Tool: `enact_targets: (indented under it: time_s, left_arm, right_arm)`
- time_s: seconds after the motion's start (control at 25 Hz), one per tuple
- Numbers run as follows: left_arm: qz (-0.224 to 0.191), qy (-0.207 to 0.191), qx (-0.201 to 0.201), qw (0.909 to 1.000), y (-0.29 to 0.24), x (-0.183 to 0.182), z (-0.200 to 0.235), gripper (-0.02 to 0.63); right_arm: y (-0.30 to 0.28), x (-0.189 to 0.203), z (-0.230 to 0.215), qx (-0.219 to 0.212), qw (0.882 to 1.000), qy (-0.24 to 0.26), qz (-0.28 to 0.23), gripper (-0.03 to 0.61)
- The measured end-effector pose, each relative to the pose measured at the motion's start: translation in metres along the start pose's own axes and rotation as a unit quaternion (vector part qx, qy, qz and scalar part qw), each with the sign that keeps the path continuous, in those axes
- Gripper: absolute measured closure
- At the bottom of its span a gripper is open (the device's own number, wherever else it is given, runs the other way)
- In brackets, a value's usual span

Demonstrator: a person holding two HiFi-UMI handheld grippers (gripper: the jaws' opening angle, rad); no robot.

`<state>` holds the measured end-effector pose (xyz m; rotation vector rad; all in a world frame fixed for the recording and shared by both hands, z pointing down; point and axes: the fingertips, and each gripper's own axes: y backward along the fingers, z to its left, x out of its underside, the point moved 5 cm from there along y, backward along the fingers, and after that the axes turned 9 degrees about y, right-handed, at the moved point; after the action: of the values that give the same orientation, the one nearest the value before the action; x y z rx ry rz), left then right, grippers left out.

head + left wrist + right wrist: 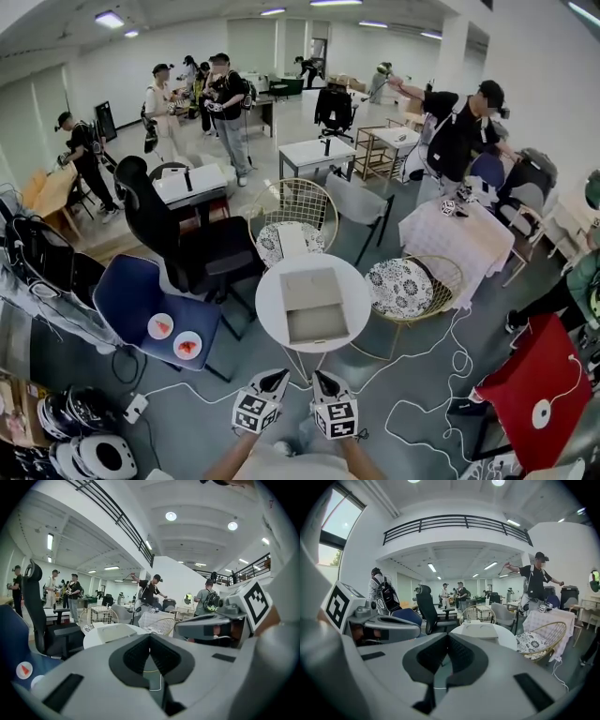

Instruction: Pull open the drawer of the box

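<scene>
A flat beige box (307,287) lies on the small round white table (270,309) ahead of me. Its near half (317,324) looks like a shallow open tray drawn out toward me. The box also shows low on the table in the left gripper view (115,632) and the right gripper view (480,631). My left gripper (275,380) and right gripper (322,380) hang side by side close to my body, short of the table's near edge and apart from the box. Both are shut with nothing between the jaws (150,639) (448,639).
A blue chair (127,291) holding two small plates stands left of the table, with a black office chair (187,244) behind it. Wire chairs (300,211) (412,281) flank the far and right sides. White cables (422,394) trail over the floor. A red panel (534,394) lies right. People stand further back.
</scene>
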<state>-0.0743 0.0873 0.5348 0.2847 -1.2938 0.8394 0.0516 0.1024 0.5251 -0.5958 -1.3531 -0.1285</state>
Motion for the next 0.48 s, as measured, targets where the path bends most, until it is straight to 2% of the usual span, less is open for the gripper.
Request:
enact_targets:
  time_s: [0.48]
  left_arm:
    - [-0.014,0.0,0.009,0.9999,0.028,0.013,-0.025,0.603]
  right_arm:
    - [0.035,0.009,0.023,0.011,1.0,0.008,-0.002,0.563]
